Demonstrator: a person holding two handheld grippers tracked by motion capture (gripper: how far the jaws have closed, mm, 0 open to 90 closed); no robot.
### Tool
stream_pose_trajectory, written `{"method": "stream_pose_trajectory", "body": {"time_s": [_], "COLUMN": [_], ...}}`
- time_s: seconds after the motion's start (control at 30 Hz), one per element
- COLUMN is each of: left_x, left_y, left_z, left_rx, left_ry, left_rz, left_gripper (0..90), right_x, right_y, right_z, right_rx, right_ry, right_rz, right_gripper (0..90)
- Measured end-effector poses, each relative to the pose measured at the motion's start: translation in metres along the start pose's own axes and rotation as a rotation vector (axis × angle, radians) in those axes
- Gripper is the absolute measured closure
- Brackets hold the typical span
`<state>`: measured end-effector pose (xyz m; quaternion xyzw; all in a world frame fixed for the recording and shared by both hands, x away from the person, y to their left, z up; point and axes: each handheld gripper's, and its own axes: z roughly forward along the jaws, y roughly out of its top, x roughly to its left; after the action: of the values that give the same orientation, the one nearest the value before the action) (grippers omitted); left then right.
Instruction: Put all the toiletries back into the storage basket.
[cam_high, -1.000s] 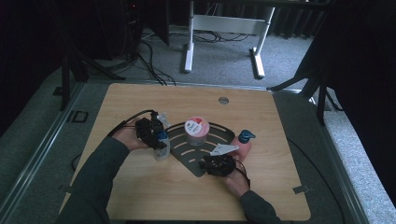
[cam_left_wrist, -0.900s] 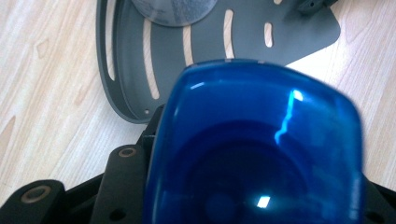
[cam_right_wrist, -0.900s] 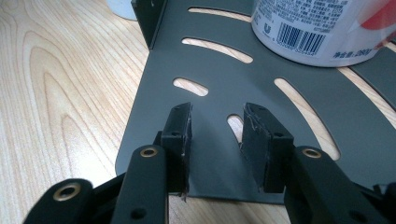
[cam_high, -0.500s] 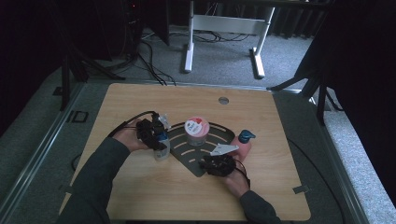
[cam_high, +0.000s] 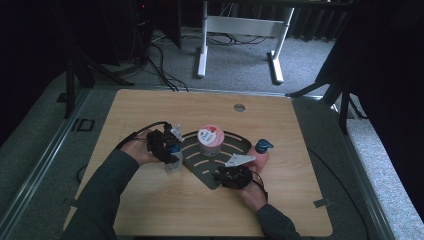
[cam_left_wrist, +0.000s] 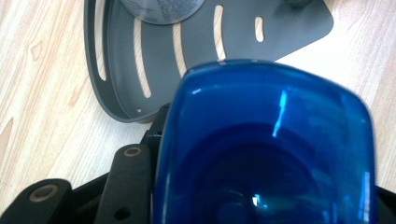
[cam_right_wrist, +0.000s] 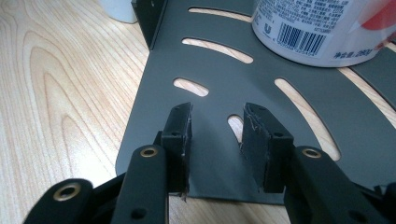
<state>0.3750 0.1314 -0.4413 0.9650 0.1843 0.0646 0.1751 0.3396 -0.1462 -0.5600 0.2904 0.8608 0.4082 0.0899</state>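
The person's left forearm comes in from the bottom left of the high view and bends toward the middle of the desk (cam_high: 150, 210). The left hand (cam_high: 137, 150) holds the left hand-held gripper (cam_high: 169, 145) above a small clear bottle with a blue cap (cam_high: 173, 159), which stands on the desk just beside the left edge of the dark grey slotted tray (cam_high: 200, 167). In the left gripper view the blue cap (cam_left_wrist: 266, 149) sits between the black jaws, very close to the camera. The jaws have just been closing a little around it, and the gripper looks to be grasping the cap, although the contact itself is hidden by the cap.

The right forearm comes in from the bottom right, and the right hand (cam_high: 252, 192) holds the right hand-held gripper (cam_high: 231, 176) low at the near corner of the tray. In the right gripper view its two jaws are released, with a clear gap between them, and they stand over the tray's near edge (cam_right_wrist: 154, 140) with nothing between the pads.

On the tray stands a white and pink jar (cam_high: 210, 141), upright, near the far side. A pink pump bottle with a blue top (cam_high: 260, 155) stands on the desk just beside the tray's right end, near the right hand-held gripper.
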Motion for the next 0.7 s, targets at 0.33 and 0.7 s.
{"method": "stream_pose_trajectory", "body": {"time_s": [0.33, 0.7], "left_x": [-0.009, -0.020], "left_y": [0.003, 0.010], "left_z": [0.000, 0.001], "left_rx": [0.002, -0.007], "left_ry": [-0.009, -0.025], "left_rz": [0.028, 0.067], "left_gripper": [55.3, 55.4], "right_x": [0.000, 0.001], "right_y": [0.000, 0.001], "right_z": [0.000, 0.001], "right_rx": [0.000, 0.004], "right_ry": [0.005, 0.010], "right_rz": [0.002, -0.018], "right_gripper": [62.2, 58.7]}}
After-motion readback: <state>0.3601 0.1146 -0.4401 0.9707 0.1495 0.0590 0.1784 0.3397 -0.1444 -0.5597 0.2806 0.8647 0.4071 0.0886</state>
